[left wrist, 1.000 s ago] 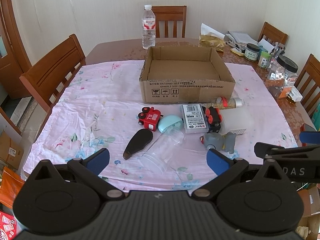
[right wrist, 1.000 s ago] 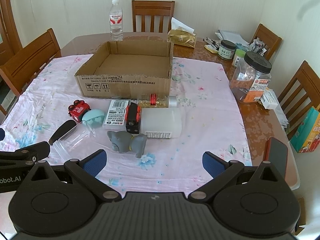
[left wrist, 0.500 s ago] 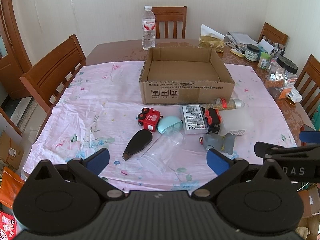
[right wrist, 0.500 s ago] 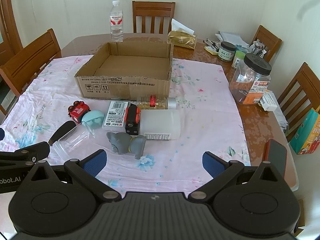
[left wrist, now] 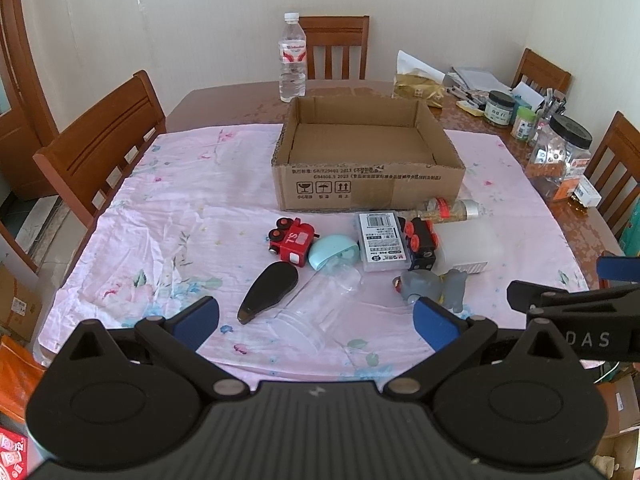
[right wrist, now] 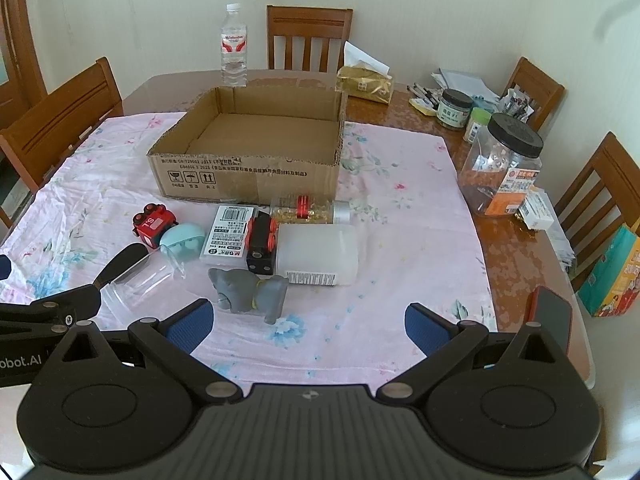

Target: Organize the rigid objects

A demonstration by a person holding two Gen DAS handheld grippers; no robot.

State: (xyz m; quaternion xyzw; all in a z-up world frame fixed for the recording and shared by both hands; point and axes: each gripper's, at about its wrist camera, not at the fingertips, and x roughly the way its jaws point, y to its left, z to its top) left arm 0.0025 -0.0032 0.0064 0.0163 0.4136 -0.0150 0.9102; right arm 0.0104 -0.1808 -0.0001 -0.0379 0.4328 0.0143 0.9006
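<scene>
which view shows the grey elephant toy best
The right wrist view: the elephant toy lies whole and unblocked on the cloth. In the left wrist view, the left gripper's right finger covers the elephant's lower edge.

Soft, even daylight; both views sharp, with fisheye bending at edges.

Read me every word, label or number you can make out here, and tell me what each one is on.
"TS", seen upside down: red toy train.
"DAS": right tool.
"obot.AI": left tool.
Three handling symbols: cardboard box; its print line is too blurred.
White barcode box, water bottle and jars: too small.
</scene>
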